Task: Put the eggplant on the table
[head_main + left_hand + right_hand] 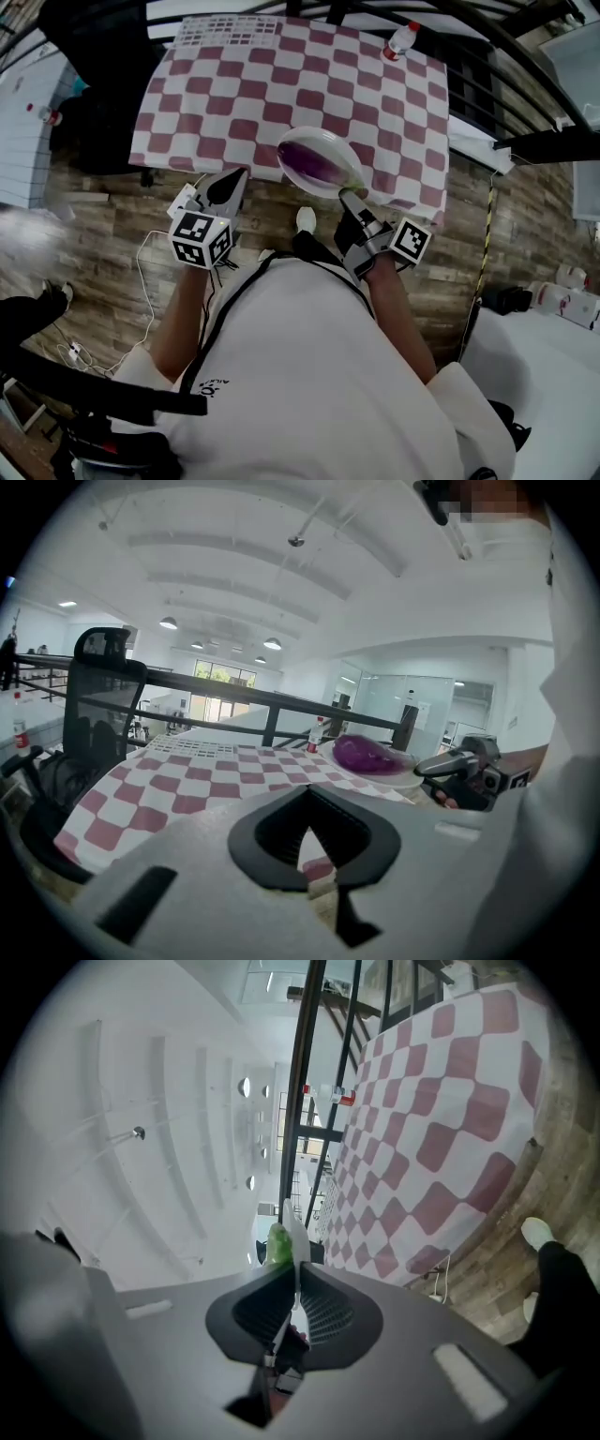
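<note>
Far left, just beside the table (244, 84), 1 black mesh chair (105, 705), upright, backrest higher than the tabletop. Over the whole tabletop, a red-and-white checked cloth (375, 103), hanging past the near edge above a wood-plank floor (103, 234).

Next along, the left gripper (232, 183), low in front of the table's near edge, pointing at the cloth's hem. Fingers clenched, 2 tips together, nothing between them and nothing touched.

Below and between the 2 grippers, the person's white shirt (309, 375).

Right of centre, 1 white plate (323, 134), over the near edge of the table. On the plate, the eggplant (317, 164): purple, glossy, lying along the dish and filling most of it. Resting on the cloth or held just above it: cannot tell.

Right of that, the right gripper (345, 197), pointing in from the near side. Fingers grasping the plate's near rim, 2 pads pinched on the thin white edge, that edge seen end-on between them in the right gripper view.

Far right, at the table's far right corner, 1 clear bottle (401, 39) with a red cap, upright on the cloth, well apart from the plate and from both grippers.
</note>
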Available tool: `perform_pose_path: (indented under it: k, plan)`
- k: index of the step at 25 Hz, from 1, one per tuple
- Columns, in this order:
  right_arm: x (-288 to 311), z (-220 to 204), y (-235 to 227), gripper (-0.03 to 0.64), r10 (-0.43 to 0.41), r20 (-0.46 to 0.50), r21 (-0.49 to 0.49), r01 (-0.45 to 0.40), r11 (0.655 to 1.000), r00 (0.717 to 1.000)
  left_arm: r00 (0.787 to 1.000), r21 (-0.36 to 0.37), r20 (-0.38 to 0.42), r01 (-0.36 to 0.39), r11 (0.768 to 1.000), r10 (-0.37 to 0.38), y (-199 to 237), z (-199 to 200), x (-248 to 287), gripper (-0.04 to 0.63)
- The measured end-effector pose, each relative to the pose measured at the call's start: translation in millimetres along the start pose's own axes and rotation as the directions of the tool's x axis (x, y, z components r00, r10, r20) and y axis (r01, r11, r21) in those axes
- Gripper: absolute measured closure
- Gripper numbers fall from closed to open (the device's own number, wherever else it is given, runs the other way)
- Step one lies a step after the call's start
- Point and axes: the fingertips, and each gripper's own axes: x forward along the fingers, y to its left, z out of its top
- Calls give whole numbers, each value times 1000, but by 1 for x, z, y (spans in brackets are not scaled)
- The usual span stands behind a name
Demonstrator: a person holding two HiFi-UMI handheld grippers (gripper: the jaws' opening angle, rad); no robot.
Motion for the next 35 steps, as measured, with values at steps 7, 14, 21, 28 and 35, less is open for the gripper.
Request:
perform_pose_path:
  k: [7, 14, 21, 28, 35]
  plan:
    - [25, 53, -10, 592, -9, -82, -14, 8, 1000, 997, 998, -8, 2, -65, 998, 65, 1, 21, 40, 592]
    - [44, 96, -18, 592, -2, -166, -23, -2, 1000, 986, 990, -30, 11, -144, 989, 144, -1, 30, 72, 592]
    - [56, 121, -24, 592, 0, -252, -34, -9, 999, 968, 976, -47, 23, -214, 976, 215, -7, 38, 92, 592]
    - [70, 132, -33, 592, -11, -285, -36, 1, 999, 958, 967, -52, 1, -254, 966, 254, -2, 39, 94, 592]
    - [94, 136, -44, 592, -28, -288, -50, 15, 999, 957, 965, -56, -29, -262, 964, 260, 19, 35, 98, 592]
